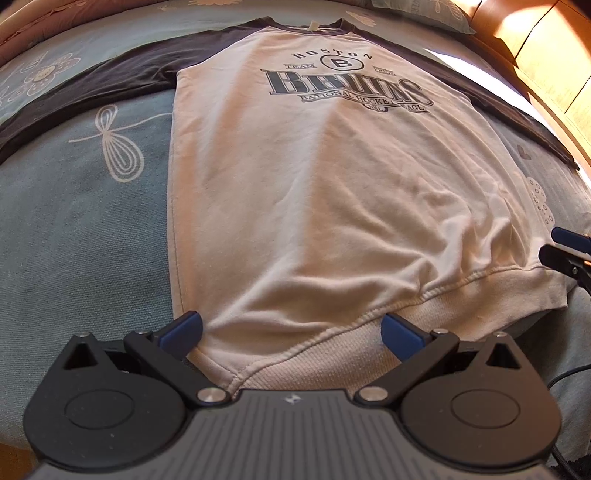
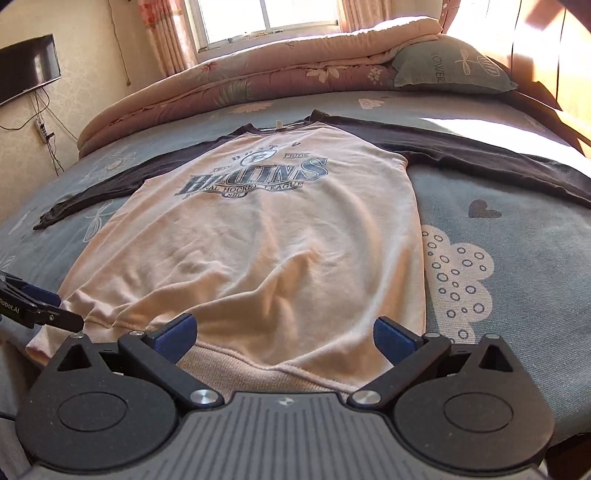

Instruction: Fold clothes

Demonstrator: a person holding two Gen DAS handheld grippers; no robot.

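Blue pads tip both sets of jaws, and both stand wide open with nothing held. The left gripper hangs over the ribbed hem at the shirt's lower left corner, one pad just off the cloth edge, the other above the hem; whether either touches the fabric cannot be told. The right gripper sits over the hem near the lower right corner, the same way. Each gripper shows in the other's view only as a cut-off tip, at 3 o'clock in the left view and 9 o'clock in the right.

Outward, the cream shirt lies face up and flat on the bed, collar at 12 o'clock, dark sleeves spread to either side. The right sleeve runs out of frame at 3 o'clock in the right view. Fisheye bending garbles parts of the chest print. At 12 o'clock a folded quilt and a pillow lie beyond the collar; a window is cropped by the top edge.
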